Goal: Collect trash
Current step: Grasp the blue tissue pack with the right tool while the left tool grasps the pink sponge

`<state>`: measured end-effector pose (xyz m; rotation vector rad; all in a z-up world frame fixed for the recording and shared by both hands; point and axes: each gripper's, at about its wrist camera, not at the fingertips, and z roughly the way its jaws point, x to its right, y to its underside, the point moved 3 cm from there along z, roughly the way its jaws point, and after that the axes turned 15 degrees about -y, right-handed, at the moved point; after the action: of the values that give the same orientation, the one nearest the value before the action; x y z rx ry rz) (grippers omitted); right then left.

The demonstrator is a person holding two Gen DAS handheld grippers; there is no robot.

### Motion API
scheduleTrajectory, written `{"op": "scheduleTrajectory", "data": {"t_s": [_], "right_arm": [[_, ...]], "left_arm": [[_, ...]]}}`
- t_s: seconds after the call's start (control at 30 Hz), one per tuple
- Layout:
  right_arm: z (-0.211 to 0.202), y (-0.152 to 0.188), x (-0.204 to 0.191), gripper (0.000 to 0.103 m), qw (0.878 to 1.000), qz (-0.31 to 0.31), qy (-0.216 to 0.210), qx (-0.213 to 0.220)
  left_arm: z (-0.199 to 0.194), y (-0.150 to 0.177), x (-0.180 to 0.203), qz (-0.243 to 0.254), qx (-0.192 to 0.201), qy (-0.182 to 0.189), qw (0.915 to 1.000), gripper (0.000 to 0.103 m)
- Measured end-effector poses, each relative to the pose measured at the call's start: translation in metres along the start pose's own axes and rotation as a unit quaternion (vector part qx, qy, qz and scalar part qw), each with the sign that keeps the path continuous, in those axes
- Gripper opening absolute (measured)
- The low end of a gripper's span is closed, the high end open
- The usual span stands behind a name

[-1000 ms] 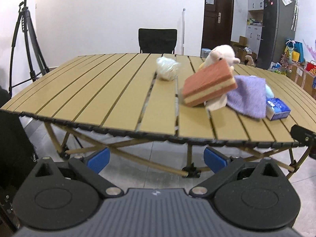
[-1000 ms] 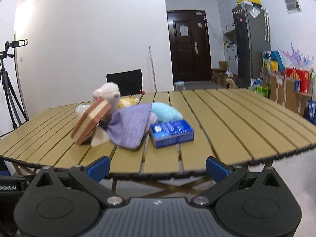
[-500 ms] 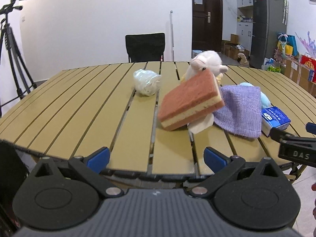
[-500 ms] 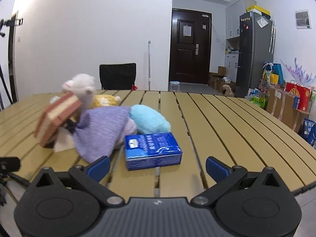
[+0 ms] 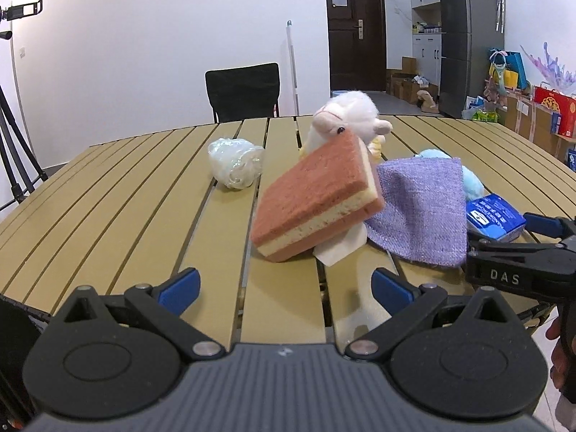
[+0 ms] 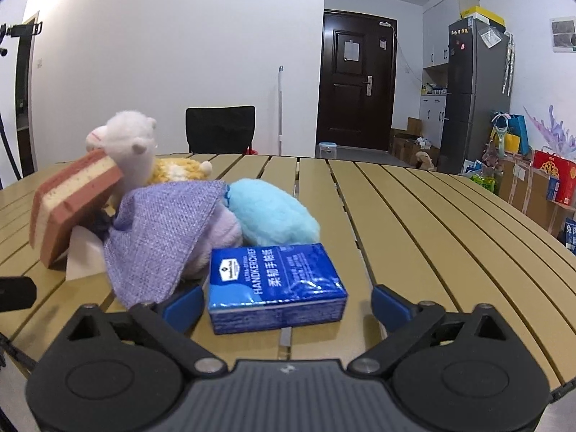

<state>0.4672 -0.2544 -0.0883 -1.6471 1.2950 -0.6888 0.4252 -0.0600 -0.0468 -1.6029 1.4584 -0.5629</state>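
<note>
Low in the frame, your right gripper [image 6: 284,309] is closing around the tissue pack [image 6: 275,288]; the left gripper's [image 5: 284,286] fingers are spread, empty. Nothing is collected yet.

Slatted table [image 5: 126,216]; plastic wad [image 5: 234,167]; tissue pack [image 6: 275,286]; sponge-and-toy pile [image 5: 320,198]

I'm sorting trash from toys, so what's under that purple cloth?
Under the purple cloth a pale lilac plush bulges out, with a light blue plush beside it. Whatever else lies beneath is covered.
</note>
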Motion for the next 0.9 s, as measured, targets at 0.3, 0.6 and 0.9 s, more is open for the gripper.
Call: {"op": "scheduleTrajectory", "data": {"t_s": [0.3,0.6,0.9], "right_arm": [[-0.001,-0.008,0.001,0.074,0.999,0.044,-0.013,0.012],[-0.017,-0.01,0.009,0.074,0.996,0.079,-0.006,0.04],[-0.021,-0.012,0.007,0.073,0.996,0.069,0.006,0.05]], "left_arm": [[0.007,-0.01,0.0,-0.004,0.013,0.016,0.9998,0.103],[0.014,-0.018,0.017,-0.003,0.032,0.006,0.9995,0.103],[0.029,-0.026,0.022,-0.019,0.039,-0.01,0.999,0.103]]}}
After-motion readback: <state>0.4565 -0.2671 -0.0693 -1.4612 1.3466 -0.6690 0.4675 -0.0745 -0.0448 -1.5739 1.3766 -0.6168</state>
